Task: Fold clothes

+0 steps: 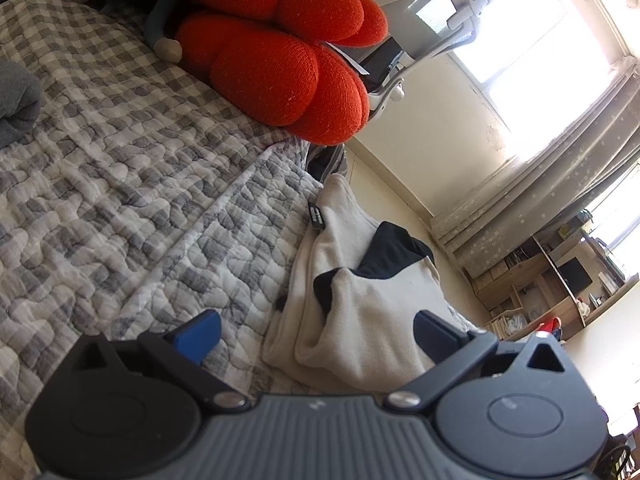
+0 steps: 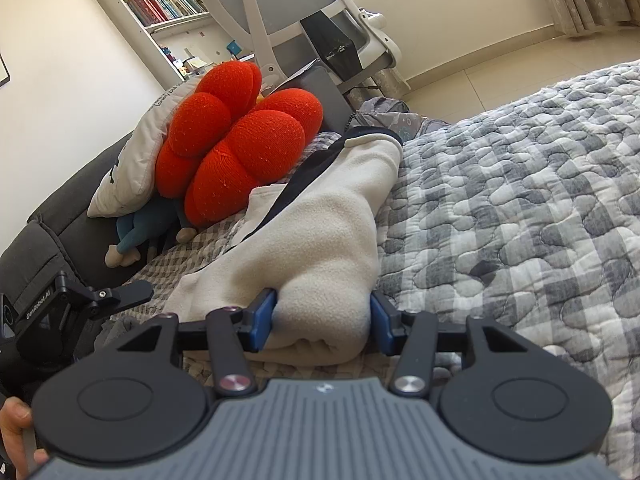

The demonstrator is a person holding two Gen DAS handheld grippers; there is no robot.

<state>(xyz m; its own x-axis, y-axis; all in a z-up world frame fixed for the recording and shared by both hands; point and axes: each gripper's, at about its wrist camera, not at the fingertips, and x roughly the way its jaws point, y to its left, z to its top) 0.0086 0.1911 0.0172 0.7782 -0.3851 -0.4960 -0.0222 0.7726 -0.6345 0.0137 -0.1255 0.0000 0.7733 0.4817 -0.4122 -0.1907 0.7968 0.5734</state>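
A cream fleece garment (image 2: 320,216) with navy trim lies bunched and partly folded on the grey checked quilt (image 2: 520,200). My right gripper (image 2: 321,320) is shut on its thick near fold, with a blue pad pressing in on each side. In the left wrist view the same garment (image 1: 360,300) lies just beyond my left gripper (image 1: 318,334). That gripper stands open and rolled to one side, with nothing between its fingers. Part of the left gripper (image 2: 120,294) shows at the left edge of the right wrist view, beside the garment.
A red knitted cushion (image 2: 240,148), a white pillow (image 2: 132,168) and a blue plush toy (image 2: 136,236) sit at the head of the bed. A white office chair (image 2: 304,20) stands behind them. A folded grey blanket (image 1: 16,108) lies on the quilt. A person's hand (image 2: 16,432) shows lower left.
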